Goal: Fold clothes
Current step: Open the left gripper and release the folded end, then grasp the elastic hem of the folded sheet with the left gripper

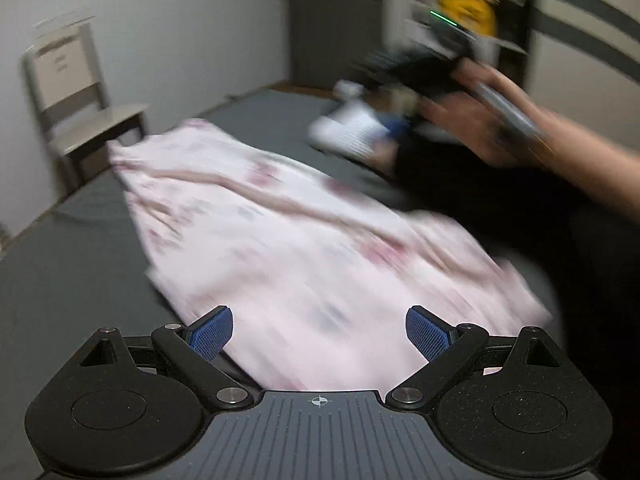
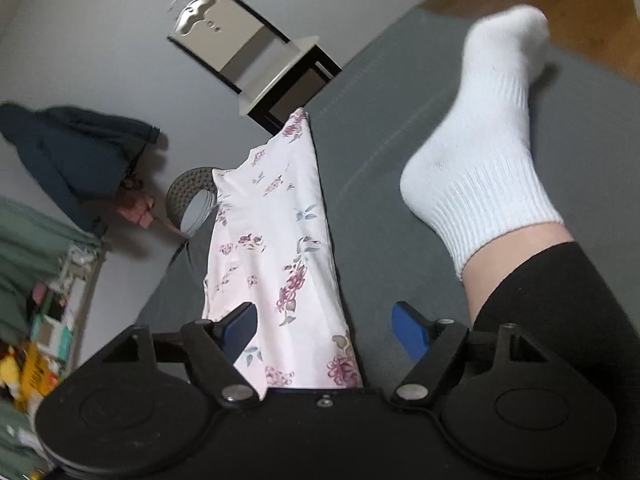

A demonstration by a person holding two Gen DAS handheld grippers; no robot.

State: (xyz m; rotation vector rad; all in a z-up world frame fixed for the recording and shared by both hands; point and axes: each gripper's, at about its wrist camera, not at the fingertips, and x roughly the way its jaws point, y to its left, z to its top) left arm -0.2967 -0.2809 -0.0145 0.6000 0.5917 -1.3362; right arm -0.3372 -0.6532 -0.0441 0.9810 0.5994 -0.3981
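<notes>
Writing is nowhere legible: the yellow packets (image 2: pixel 34 376) on the cluttered shelf at the right wrist view's left edge are too blurred to read. A pink flowered garment (image 2: pixel 276 248) lies on a grey mattress (image 2: pixel 384 128), running from the mattress edge near a pale chair (image 2: pixel 256 60) towards both tools. Bare grey mattress lies open to either side of it. The left gripper (image 1: pixel 319 334) has its jaws spread wide over the near end of the cloth, holding nothing. The right gripper (image 2: pixel 328 330) is likewise wide open and holds nothing, with the garment's near end passing between its blue pads (image 2: pixel 408 334). A white-socked foot (image 2: pixel 492 132) rests on the mattress beside the garment. The left wrist view is smeared by motion, so the person's hand (image 1: pixel 492 120) and the tool it holds are hard to make out.
</notes>
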